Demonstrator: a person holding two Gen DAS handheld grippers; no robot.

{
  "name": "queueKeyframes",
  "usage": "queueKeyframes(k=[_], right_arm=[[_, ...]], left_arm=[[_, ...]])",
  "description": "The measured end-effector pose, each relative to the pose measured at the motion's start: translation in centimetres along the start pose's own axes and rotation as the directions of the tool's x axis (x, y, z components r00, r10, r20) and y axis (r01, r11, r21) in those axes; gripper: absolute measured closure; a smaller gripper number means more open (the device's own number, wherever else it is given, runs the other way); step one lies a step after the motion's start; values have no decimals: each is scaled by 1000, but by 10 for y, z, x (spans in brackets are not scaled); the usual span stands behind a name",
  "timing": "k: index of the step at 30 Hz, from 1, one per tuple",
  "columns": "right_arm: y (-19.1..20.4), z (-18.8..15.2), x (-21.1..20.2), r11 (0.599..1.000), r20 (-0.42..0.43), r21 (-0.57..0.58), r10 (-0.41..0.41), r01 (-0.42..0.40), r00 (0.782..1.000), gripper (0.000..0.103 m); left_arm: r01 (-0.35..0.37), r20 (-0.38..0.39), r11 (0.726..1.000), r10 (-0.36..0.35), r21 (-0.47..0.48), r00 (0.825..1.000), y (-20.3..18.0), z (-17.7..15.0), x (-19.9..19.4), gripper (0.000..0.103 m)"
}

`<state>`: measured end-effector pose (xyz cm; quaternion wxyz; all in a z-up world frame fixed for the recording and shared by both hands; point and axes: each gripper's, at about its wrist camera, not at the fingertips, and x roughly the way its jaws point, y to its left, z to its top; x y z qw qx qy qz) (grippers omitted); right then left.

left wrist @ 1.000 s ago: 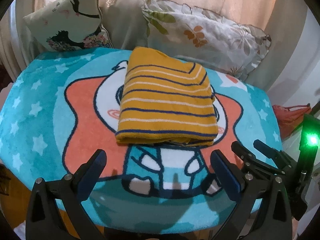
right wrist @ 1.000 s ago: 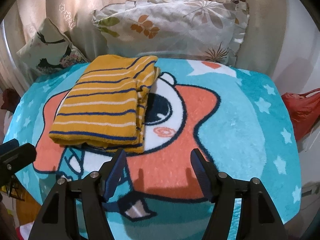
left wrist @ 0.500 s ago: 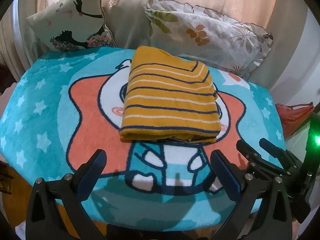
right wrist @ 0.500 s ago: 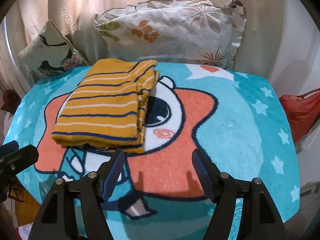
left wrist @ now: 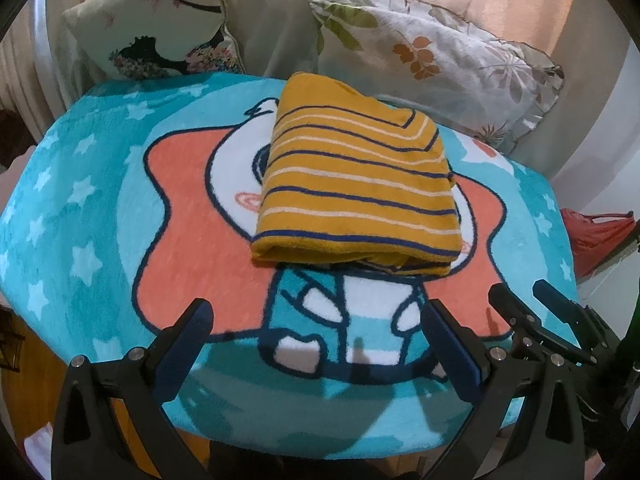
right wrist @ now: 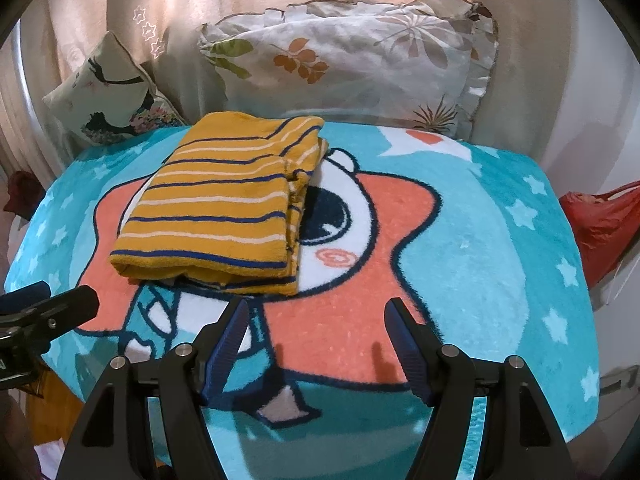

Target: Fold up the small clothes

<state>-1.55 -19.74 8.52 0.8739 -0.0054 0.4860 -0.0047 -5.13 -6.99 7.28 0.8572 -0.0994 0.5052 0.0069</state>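
Note:
A mustard-yellow garment with navy and white stripes (left wrist: 352, 184) (right wrist: 228, 208) lies folded into a neat rectangle on a teal cartoon blanket (left wrist: 80, 208) (right wrist: 500, 248). My left gripper (left wrist: 316, 320) hovers open over the blanket's near part, short of the garment's front edge, with nothing between its fingers. In the right wrist view my right gripper (right wrist: 316, 320) is open too, just in front of and to the right of the garment's near corner. The right gripper's fingers (left wrist: 516, 312) show at the lower right of the left wrist view. The left gripper's fingertips (right wrist: 60, 304) show at the left edge of the right wrist view.
Two cushions lean against a curtain behind the blanket: a bird-print one (left wrist: 156, 28) (right wrist: 112, 96) at the left and a leaf-print one (left wrist: 432, 56) (right wrist: 352, 64) at the right. A red bag (left wrist: 596, 236) (right wrist: 600, 224) sits beyond the blanket's right edge.
Both cameras have shifted slightly, so the folded garment sits a little higher and further right in the left wrist view. The garment has not moved and both grippers stay open.

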Motion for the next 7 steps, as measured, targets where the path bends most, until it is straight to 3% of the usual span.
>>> queueKeyframes(k=[7], right_arm=[[6,-1,7,1000,-18,-7,22,-22,1000,27]], left_arm=[[-48,13,999,47,19,999,-1,-1,1,0]])
